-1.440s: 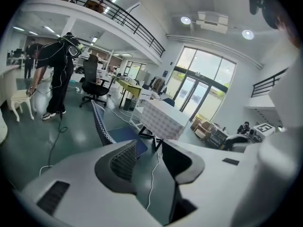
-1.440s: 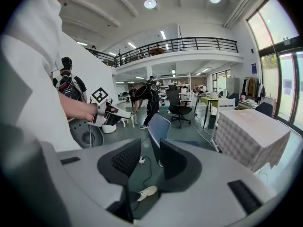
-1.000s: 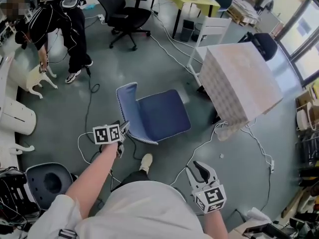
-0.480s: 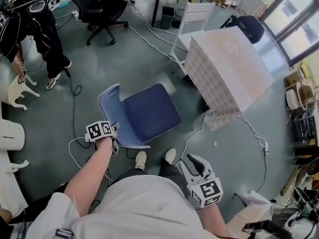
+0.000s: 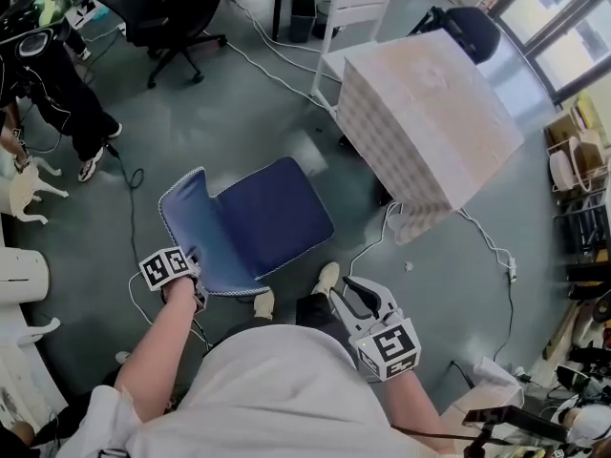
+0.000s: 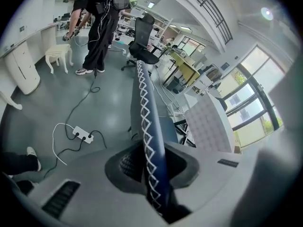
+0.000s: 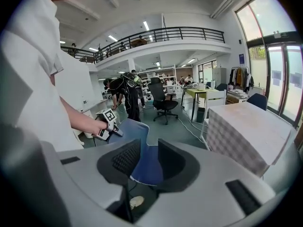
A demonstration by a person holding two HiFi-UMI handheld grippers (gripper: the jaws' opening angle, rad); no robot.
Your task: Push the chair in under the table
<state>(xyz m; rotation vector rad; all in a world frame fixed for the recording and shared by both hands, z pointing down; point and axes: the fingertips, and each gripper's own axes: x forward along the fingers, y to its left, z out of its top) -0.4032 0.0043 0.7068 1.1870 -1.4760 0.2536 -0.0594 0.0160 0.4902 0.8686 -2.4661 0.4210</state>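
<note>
My left gripper (image 5: pixel 195 288) sits at the lower left of the head view, on the back edge of the blue fabric chair (image 5: pixel 258 222). In the left gripper view the chair's backrest (image 6: pixel 144 108), navy with white zigzag stitching along its rim, runs straight up from between the jaws. They have just been closing and now pinch that rim from both sides. So my left gripper (image 6: pixel 151 162) has hold of the chair by the top of its backrest.

My right gripper (image 5: pixel 361 294) hangs at the lower middle of the head view, just right of my pale shoe (image 5: pixel 325 279), and it touches nothing. In the right gripper view its jaws stand well apart with only air between the dark pads. The front of the blue seat (image 7: pixel 144 157) shows beyond them. My left gripper (image 7: pixel 117 132) shows there too, up at the left on the backrest. My right gripper (image 7: pixel 147 167) is empty.

The chair stands on the grey-green floor (image 5: pixel 239 113) in the middle of the head view, backrest toward the lower left and seat toward the upper right. The square table (image 5: pixel 430 113) under a pale checked cloth fills the upper right. The seat is near its lower left corner but apart from it, with bare floor between, so the chair is not yet under the table.

A white slatted chair (image 5: pixel 358 12) stands beyond the table at the top. A black office chair (image 5: pixel 177 12) is at the upper left, and a person in black clothes (image 5: pixel 52 103) stands at the left edge
</note>
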